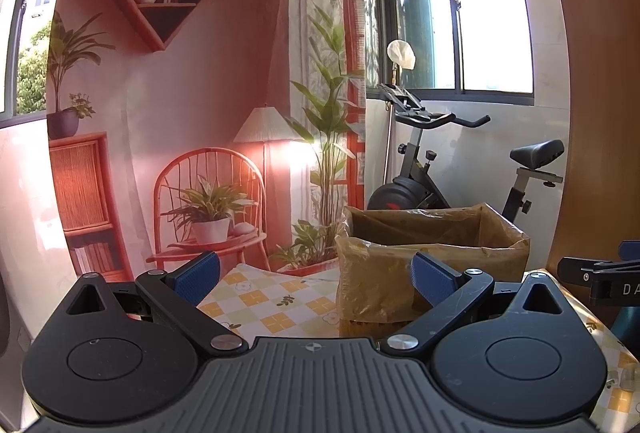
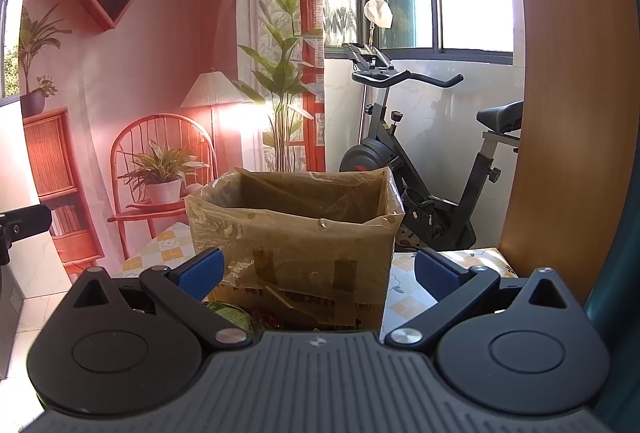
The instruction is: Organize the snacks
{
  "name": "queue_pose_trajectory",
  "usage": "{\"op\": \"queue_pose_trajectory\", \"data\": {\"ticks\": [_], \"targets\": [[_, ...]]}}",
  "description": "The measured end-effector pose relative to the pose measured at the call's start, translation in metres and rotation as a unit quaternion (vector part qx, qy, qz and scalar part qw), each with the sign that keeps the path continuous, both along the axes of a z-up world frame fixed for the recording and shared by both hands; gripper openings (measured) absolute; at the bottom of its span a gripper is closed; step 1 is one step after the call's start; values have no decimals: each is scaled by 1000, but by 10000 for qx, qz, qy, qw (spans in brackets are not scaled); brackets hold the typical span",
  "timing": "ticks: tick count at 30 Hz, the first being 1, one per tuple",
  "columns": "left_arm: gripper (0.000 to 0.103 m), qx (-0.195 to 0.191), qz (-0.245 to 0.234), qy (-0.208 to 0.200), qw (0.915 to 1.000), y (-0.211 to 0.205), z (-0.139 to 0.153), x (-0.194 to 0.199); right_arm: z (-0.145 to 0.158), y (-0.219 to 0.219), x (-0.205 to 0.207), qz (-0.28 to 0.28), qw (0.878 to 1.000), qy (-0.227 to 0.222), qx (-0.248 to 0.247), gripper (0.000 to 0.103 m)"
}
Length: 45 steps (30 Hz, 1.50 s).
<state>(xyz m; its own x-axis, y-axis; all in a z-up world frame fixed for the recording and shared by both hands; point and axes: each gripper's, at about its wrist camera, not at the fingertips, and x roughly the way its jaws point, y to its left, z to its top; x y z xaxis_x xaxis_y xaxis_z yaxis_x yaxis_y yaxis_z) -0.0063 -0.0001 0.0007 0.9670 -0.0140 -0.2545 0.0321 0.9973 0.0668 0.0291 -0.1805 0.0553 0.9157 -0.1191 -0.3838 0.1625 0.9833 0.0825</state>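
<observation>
Here, one lined box [image 2: 296,233], two grippers [image 1: 316,279] [image 2: 318,275] agape.

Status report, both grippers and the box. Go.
Left gripper open, empty. Right gripper open, empty. Bag-lined cardboard box upright on checkered tablecloth, snack packets at its base. Nothing blocking.

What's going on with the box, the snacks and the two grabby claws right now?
left gripper: open, holding nothing, held over the table.
right gripper: open, holding nothing, facing the box.
box: upright on the table, top open, lined with a clear plastic bag.
snack packets: lying on the table in front of the box, mostly hidden behind the right gripper.
tablecloth: spread flat on the table.
</observation>
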Motion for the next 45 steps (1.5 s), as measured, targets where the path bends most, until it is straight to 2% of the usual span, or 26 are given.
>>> {"op": "queue_pose_trajectory", "data": {"ticks": [18, 21, 26, 28, 31, 35, 39, 42, 45], "targets": [[102, -68, -109, 6, 9999, -2, 0, 1, -6, 3, 1, 26, 10000, -12, -7, 103], [102, -255, -186, 5, 9995, 2, -1, 2, -9, 4, 2, 52, 10000, -30, 3, 103], [103, -1099, -570, -91, 9923, 21, -9, 6, -15, 5, 3, 187, 9997, -108, 70, 103], [103, -1110, -520, -110, 9924, 26, -14, 10, -23, 7, 6, 277, 9995, -93, 73, 103], [103, -865, -225, -115, 9959, 32, -25, 21, -39, 10, 12, 421, 9991, -29, 24, 103], [103, -921, 25, 103, 9957, 50, -42, 39, -73, 19, 29, 634, 9974, 307, -164, 103], [103, -891, 199, 457, 9948, 59, -64, 56, -114, 30, 46, 982, 9904, 938, -251, 102], [103, -690, 171, 763, 9946, 61, -84, 66, -144, 31, 53, 1132, 9842, 1363, 56, 102], [102, -520, 62, 1054, 9930, 59, -102, 75, -164, 30, 54, 1033, 9788, 1724, 392, 103]]}}
